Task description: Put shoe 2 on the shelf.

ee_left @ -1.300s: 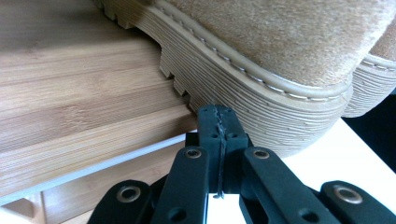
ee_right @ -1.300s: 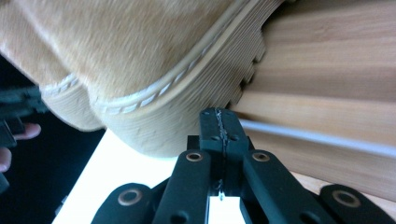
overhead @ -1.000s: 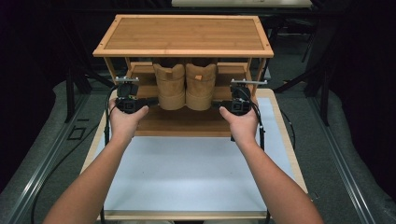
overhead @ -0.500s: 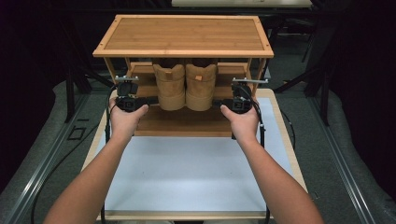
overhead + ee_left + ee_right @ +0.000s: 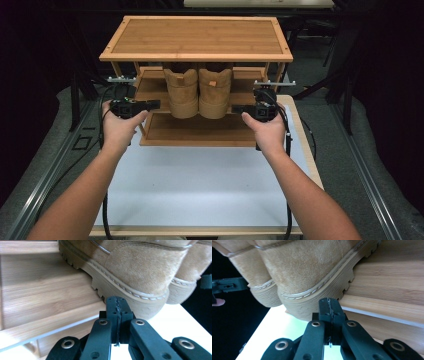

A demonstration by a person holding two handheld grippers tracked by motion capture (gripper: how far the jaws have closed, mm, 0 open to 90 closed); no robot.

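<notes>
Two tan suede boots stand side by side on the middle shelf of a bamboo shoe rack (image 5: 195,37), heels toward me and overhanging the shelf edge. My left gripper (image 5: 152,105) points right at the left boot (image 5: 182,95). Its jaws are shut on nothing, and the tip (image 5: 116,300) sits at that boot's (image 5: 140,265) lugged heel sole. My right gripper (image 5: 238,108) points left at the right boot (image 5: 215,95). It is shut too, with its tip (image 5: 328,301) against the ribbed heel sole of that boot (image 5: 307,267). Whether the tips press on the soles I cannot tell.
The rack stands at the far end of a white table (image 5: 200,185) with a wooden rim. Its lower shelf (image 5: 200,131) lies bare under the boots. Cables trail from both grippers down the table sides. Dark floor and metal rails flank the table.
Both hands have risen a little and the left hand has shifted outward to the left. The grippers now point inward at the boots' heels. The boots have stayed in place.
</notes>
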